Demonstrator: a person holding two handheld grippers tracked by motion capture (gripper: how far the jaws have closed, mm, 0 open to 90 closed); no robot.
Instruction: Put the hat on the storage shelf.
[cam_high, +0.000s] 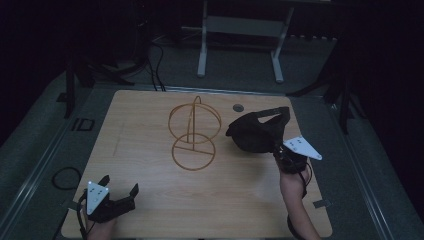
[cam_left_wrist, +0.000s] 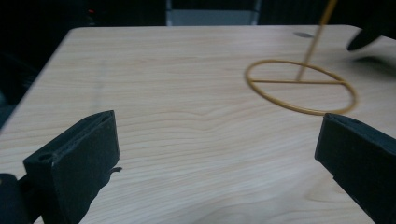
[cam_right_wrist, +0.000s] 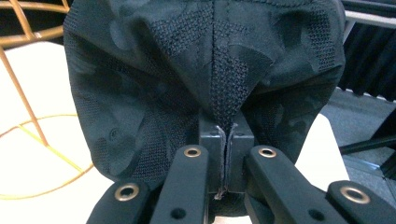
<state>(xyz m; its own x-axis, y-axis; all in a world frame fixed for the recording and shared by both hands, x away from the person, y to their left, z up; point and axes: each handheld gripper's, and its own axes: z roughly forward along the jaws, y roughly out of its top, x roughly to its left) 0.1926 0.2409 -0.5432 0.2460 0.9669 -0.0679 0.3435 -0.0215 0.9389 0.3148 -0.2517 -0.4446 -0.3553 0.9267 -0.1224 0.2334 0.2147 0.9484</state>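
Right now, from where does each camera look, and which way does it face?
High view: above the table, looking forward and down; both forearms, left claw, right claw.
Left gripper view: on the left claw, facing the wire stand.
Right gripper view: on the right claw, facing the black cap.
All share the stand.

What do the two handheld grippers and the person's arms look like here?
Both are black two-jaw tools. The left gripper has blocky black jaws and a grey three-cornered plate with small dots on top. The right gripper bears a like plate, and its linkage bars carry brass-coloured rivets in its own view. A dark cable trails from each. The forearms are bare, with no sleeves showing.
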